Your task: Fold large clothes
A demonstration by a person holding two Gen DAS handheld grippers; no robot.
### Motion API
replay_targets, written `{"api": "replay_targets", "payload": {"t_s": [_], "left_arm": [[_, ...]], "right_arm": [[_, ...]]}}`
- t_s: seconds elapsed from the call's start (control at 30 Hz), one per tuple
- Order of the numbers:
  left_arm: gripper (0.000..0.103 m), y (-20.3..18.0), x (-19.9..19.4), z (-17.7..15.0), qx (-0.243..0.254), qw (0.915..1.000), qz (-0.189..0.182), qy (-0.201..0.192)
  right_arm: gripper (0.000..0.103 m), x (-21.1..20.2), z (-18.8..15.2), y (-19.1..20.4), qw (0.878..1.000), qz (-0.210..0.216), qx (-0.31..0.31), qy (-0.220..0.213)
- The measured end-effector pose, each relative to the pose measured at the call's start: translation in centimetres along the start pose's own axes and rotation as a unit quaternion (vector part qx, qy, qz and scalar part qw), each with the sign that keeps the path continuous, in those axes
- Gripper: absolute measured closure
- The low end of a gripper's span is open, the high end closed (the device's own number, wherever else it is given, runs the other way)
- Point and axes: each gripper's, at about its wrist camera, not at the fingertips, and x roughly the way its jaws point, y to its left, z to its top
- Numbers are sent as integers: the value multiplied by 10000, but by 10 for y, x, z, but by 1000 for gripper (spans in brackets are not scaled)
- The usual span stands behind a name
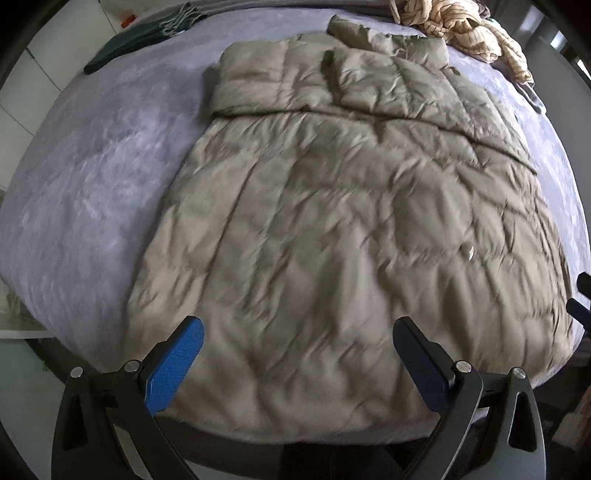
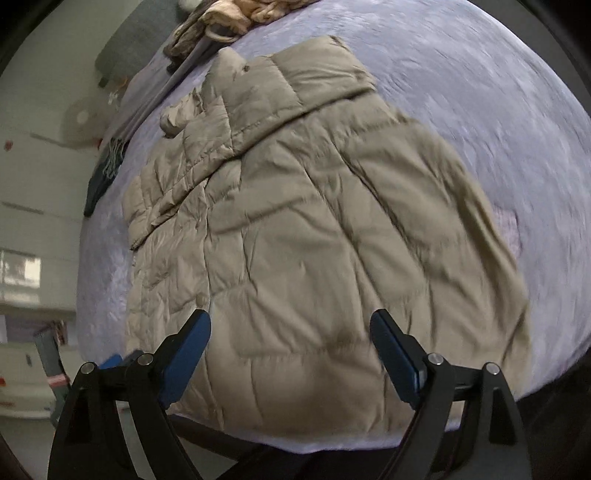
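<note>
Both my claws hang spread and empty, the left gripper [image 1: 297, 354] and right gripper [image 2: 290, 349] over the near hem of the khaki quilted puffer coat [image 1: 332, 221], which lies flat along the near edge of the lilac plush bed cover [image 1: 92, 177], sleeves seemingly folded in. I'd judge it light, soft, slippery and springy; pinching the hem corners deep suits best.

**Bed and what lies on it**

A bed [image 1: 92, 177] covered in a lavender plush spread carries a khaki quilted coat [image 1: 332, 229] lying flat across its middle, sleeves folded over its upper part. A striped cream garment [image 1: 461, 26] is bunched at the far edge, and a dark scarf [image 1: 147, 33] lies at another edge.
</note>
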Motion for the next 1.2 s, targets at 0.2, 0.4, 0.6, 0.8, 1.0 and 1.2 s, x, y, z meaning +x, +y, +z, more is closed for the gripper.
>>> {"api": "replay_targets", "payload": {"t_s": [0.2,0.4,0.6,0.8,1.0,1.2], "left_arm": [[1,38,0,-37,-232,9956,-878,253],[1,70,12,-69,-685,9806,-1751,558],[1,84,39,-95,-1045,9557,-2567,993],[1,79,44,-78,-1567,9477,-2730,517],[37,70,33,-49,-1491,9554,-2550,12],[86,67,23,-32,-1000,9698,-2217,-167]], "right_arm": [[13,-11,-33,-22,9991,-22,409,-55],[13,-9,-62,-62,9892,380,1389,259],[13,12,-85,-91,9726,663,2150,586],[13,29,-80,-95,9576,1233,2560,468],[12,35,-72,-98,9476,1496,2805,320],[32,32,-69,-99,9447,1567,2873,224]]}}
